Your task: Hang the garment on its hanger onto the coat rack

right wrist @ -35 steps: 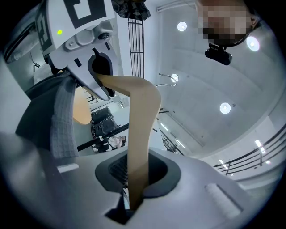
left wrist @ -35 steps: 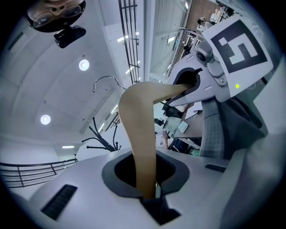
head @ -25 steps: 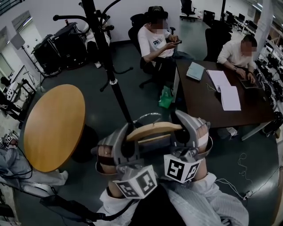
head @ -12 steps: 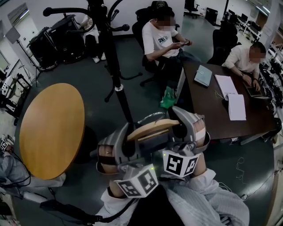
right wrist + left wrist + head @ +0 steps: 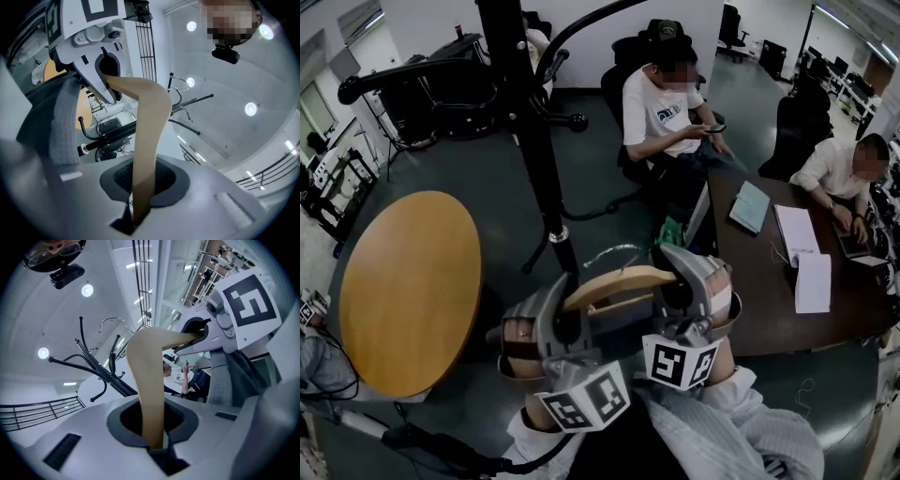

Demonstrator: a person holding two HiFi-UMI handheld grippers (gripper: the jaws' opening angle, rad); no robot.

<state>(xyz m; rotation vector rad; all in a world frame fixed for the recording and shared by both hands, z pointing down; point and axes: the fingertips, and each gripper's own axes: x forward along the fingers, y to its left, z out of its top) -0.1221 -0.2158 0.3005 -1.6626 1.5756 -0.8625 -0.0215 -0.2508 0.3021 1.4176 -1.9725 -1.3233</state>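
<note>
Black rack [image 5: 534, 159] stands just ahead, beside a round wooden counter [image 5: 403, 291]. Grey garment [image 5: 741, 436] drapes from the wooden hanger [image 5: 619, 278], which is held in the air near the rack's pole. Left claw [image 5: 555, 319] is clamped narrowly on one hanger end, and right claw [image 5: 692, 279] on the other.

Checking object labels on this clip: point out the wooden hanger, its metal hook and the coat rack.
wooden hanger [image 5: 619, 278]: head view, middle of the wooden bar.
metal hook [image 5: 613, 248]: head view, top of the wire arc.
coat rack [image 5: 529, 122]: head view, black centre pole.
</note>
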